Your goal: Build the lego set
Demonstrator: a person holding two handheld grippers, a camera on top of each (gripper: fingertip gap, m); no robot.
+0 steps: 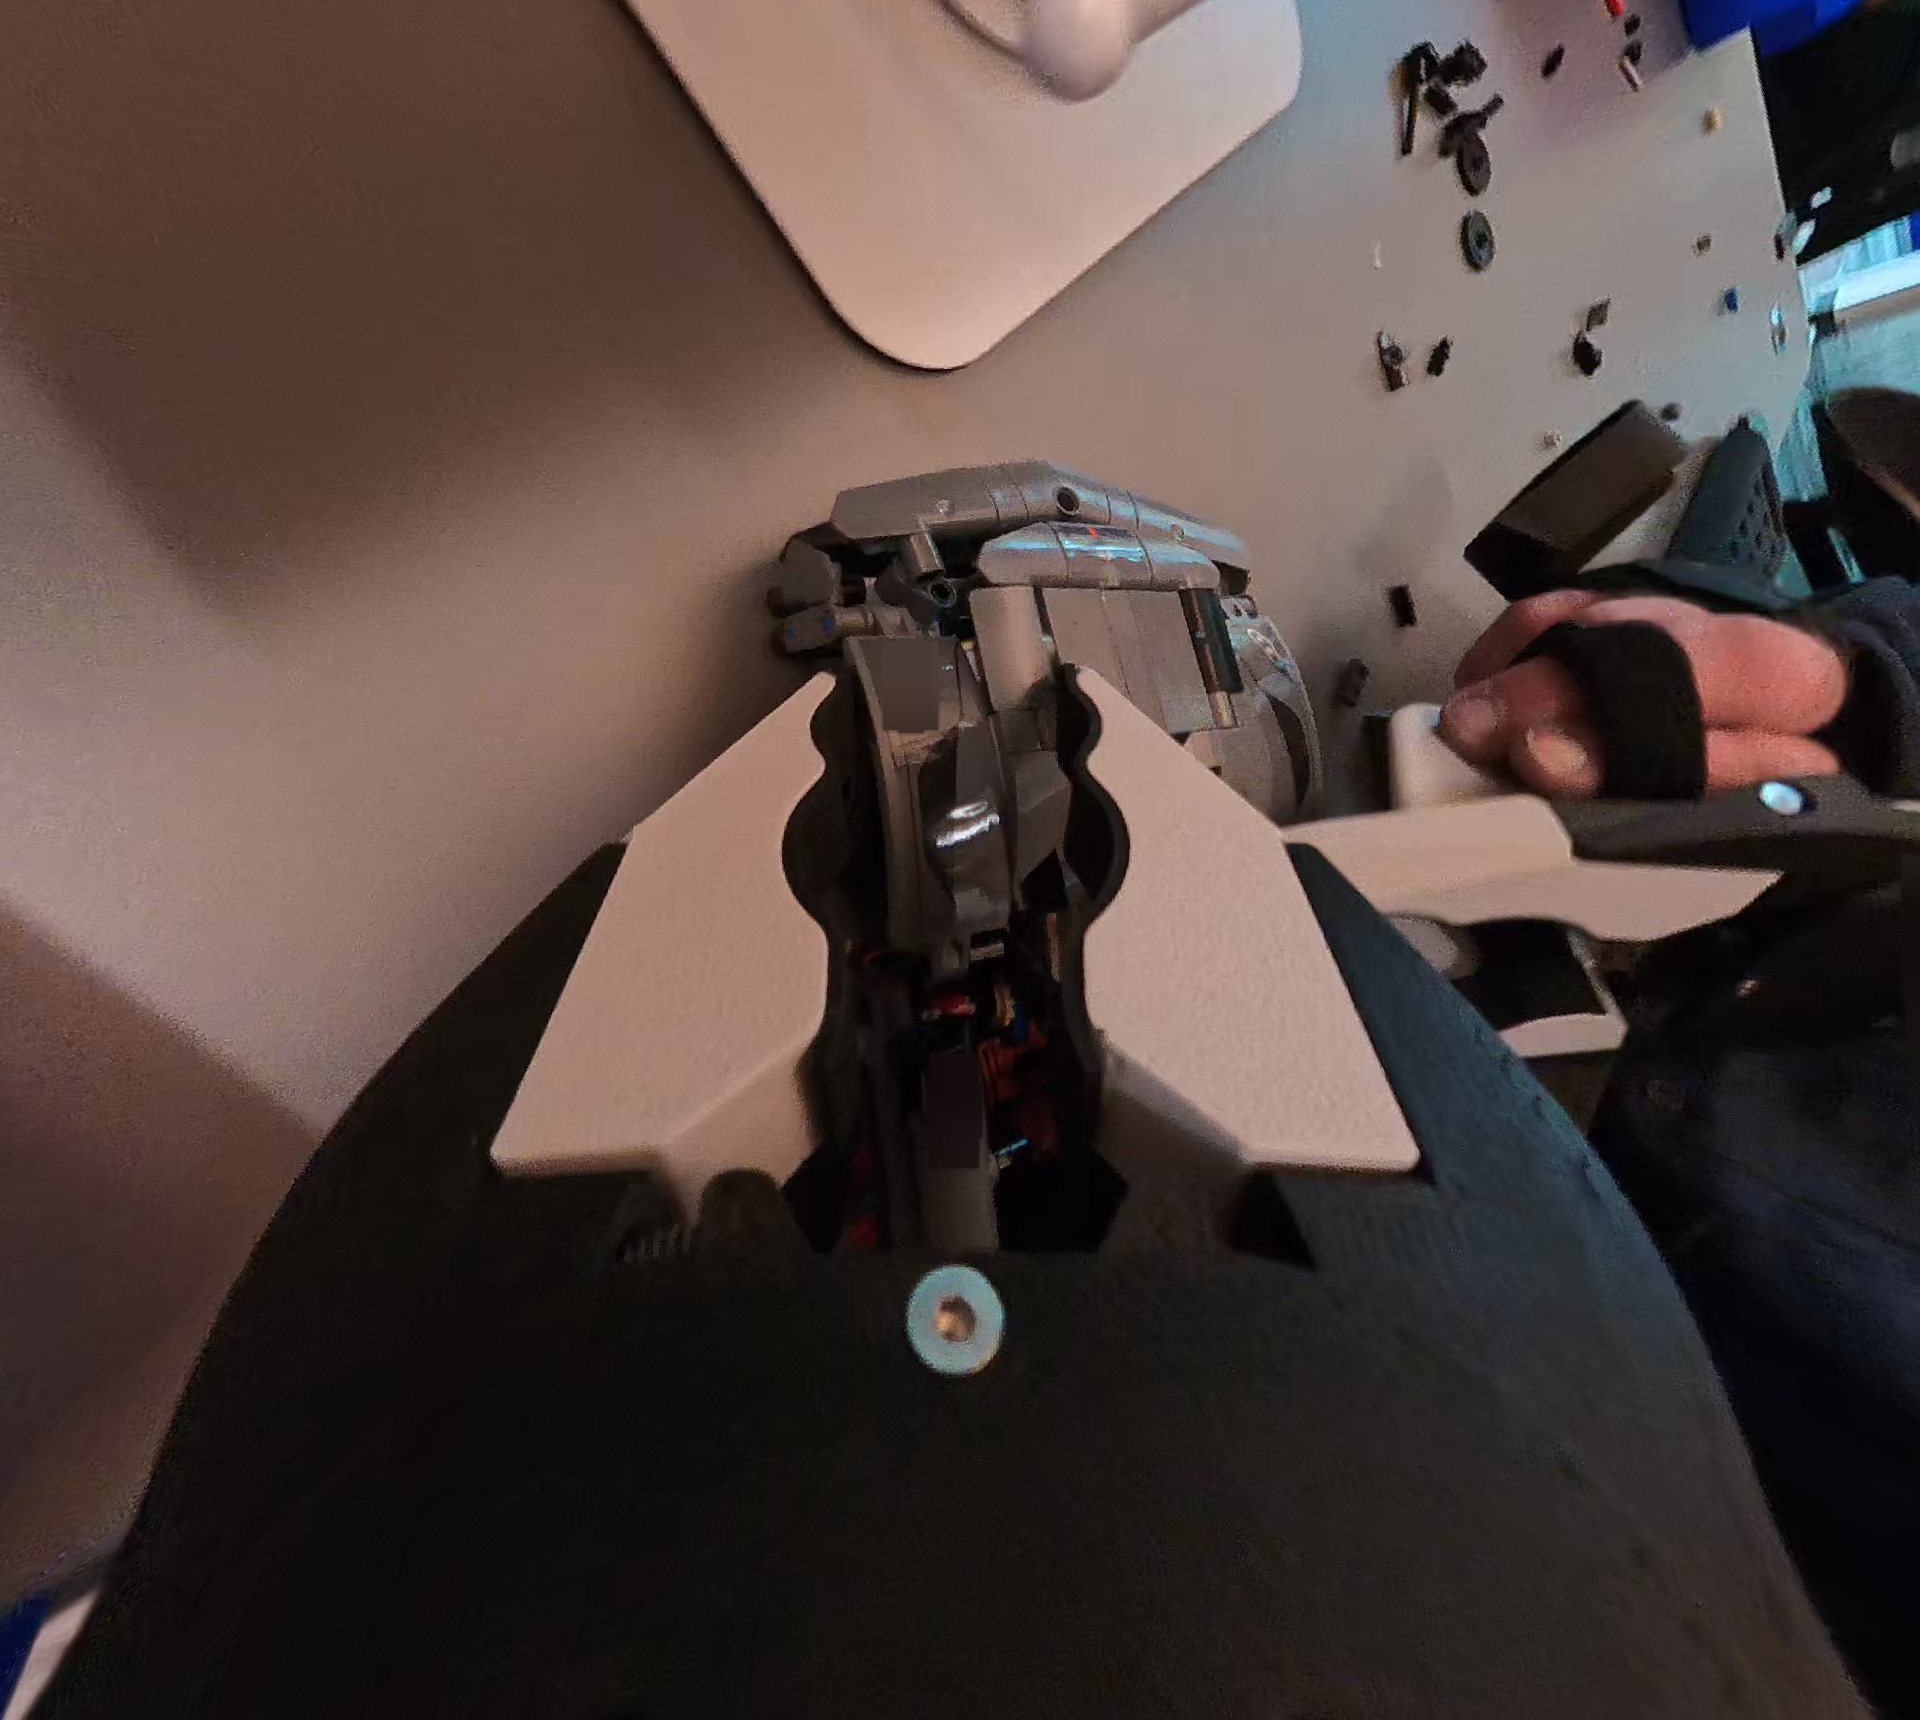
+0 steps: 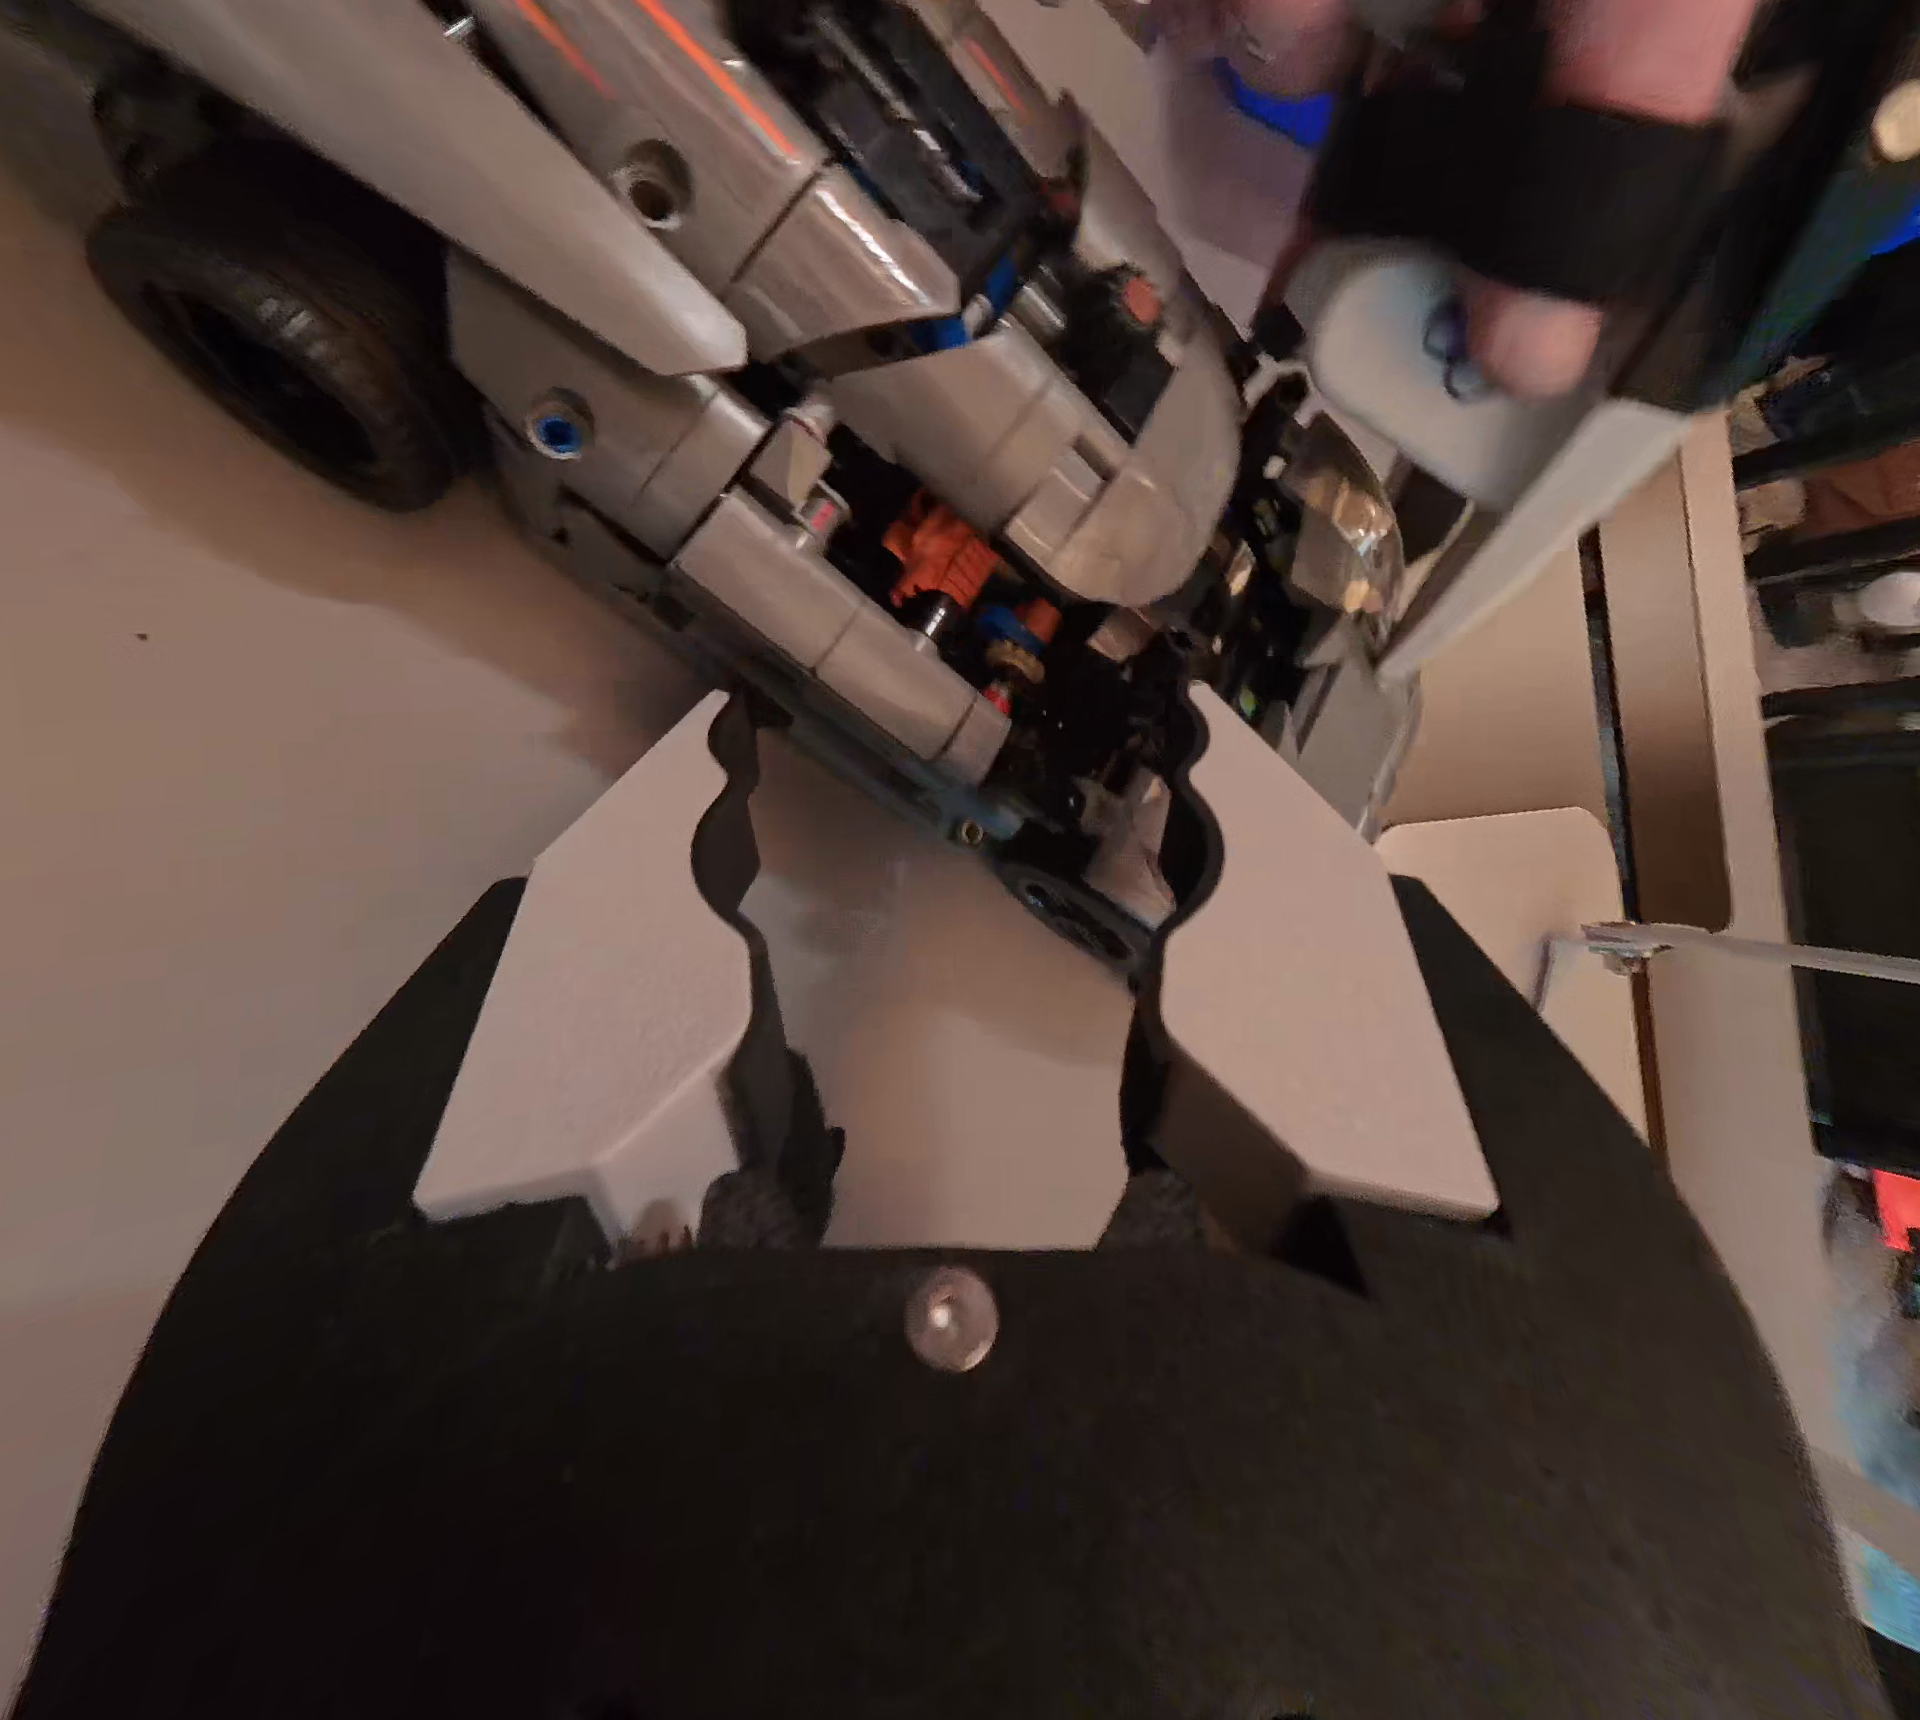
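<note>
One grey lego car (image 1: 1039,631) on tabletop (image 1: 416,423). Left claw (image 1: 951,694) pinches its body; right claw (image 2: 961,725) spread at its end. Small loose parts (image 1: 1455,122) scattered toward far edge.

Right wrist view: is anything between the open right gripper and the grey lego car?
Nothing visible. The right gripper is open, and the lego car lies directly ahead, its exposed black and orange innards reaching the fingertips with only bare table beside them. The left gripper is shut on the car from the other side.
</note>
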